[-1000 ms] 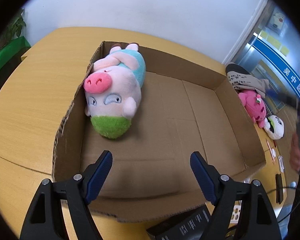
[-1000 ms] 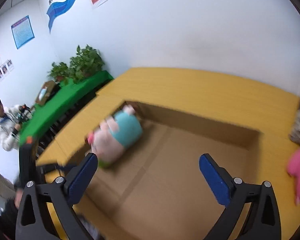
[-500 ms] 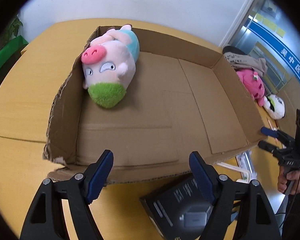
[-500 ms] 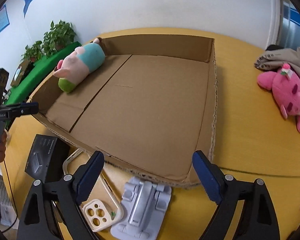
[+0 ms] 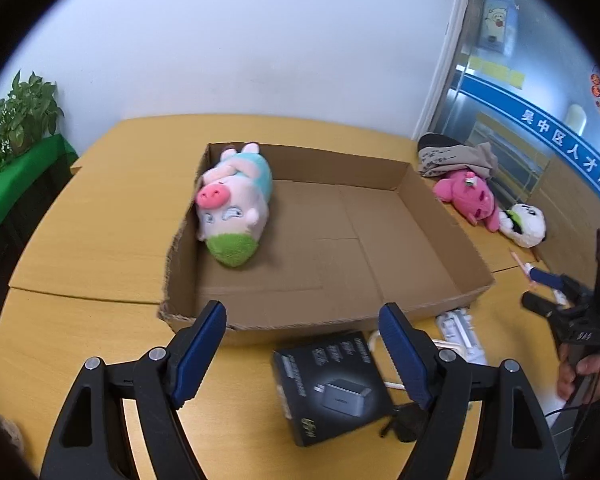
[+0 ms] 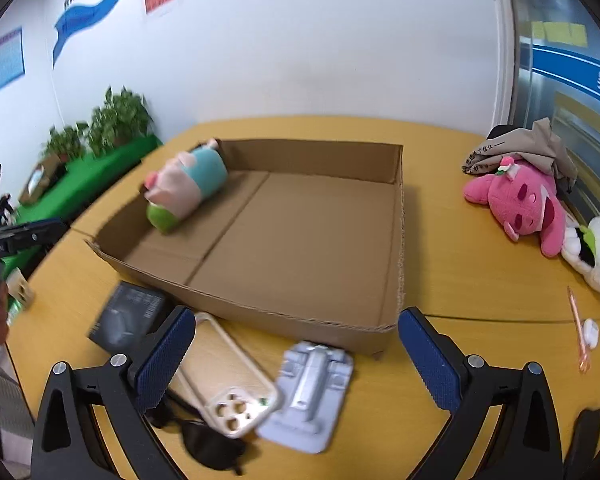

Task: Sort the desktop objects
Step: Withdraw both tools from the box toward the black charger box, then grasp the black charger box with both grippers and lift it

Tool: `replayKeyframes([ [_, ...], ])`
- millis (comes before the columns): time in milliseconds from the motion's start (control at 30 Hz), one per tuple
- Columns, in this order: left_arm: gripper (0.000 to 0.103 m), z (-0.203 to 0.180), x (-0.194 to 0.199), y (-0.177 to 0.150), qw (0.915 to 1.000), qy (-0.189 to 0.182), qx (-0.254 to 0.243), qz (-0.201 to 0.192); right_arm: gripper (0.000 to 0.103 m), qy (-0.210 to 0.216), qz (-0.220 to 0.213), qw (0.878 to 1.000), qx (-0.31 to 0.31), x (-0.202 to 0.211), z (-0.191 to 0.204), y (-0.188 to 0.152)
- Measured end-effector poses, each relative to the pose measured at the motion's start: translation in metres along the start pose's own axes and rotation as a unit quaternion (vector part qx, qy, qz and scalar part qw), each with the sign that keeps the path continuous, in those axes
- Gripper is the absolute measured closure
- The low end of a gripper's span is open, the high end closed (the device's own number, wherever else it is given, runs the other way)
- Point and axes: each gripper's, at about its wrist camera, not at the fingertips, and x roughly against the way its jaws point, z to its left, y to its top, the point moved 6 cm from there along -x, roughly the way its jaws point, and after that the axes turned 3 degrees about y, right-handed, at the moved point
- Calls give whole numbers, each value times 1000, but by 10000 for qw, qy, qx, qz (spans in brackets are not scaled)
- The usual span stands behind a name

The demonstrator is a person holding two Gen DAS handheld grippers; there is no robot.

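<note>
- The left tongs (image 5: pixel 302 344) hang above the near edge of the table (image 5: pixel 100 240), spread wide and holding nothing, their blue pads aimed toward the cardboard box (image 5: pixel 400 184).
- The right tongs (image 6: pixel 296 354) are likewise spread wide and empty, held low over the clutter in front of the box's near wall.
- In the left wrist view, the right tongs' black frame shows at the far right, gripped by a hand (image 5: pixel 580 372).
- The pig plush (image 5: pixel 234 204) lies on its side in the box's far left corner, against the left wall. Its long axis runs along that wall, green end toward the cameras, teal body toward the back.
- A black carton (image 5: pixel 332 388) lies flat on the table just outside the box, between the left pads in that view.
- A phone case (image 6: pixel 224 376) and a grey phone stand (image 6: pixel 308 396) lie side by side in front of the box, with dark sunglasses (image 6: pixel 208 444) nearer still.
- A pink plush (image 6: pixel 520 200) and a white plush (image 6: pixel 596 252) lie on the table right of the box, touching each other.
</note>
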Motion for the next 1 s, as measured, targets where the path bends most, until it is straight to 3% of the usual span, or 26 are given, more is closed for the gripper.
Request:
replayKeyframes([
  [167, 24, -11, 3, -9, 9998, -161, 92, -109, 0, 116, 113, 9995, -286, -7, 12, -15],
  [667, 24, -48, -39, -37, 9976, -548, -229, 343, 0, -268, 287, 9981, -469, -20, 17, -39],
  [867, 24, -26, -52, -60, 9937, -782, 143, 787, 0, 117, 593, 9975, -361, -38, 36, -47],
  [1000, 24, -6, -62, -72, 9907, -833, 484, 966, 0, 578, 835, 9947, 132, -53, 74, -57],
])
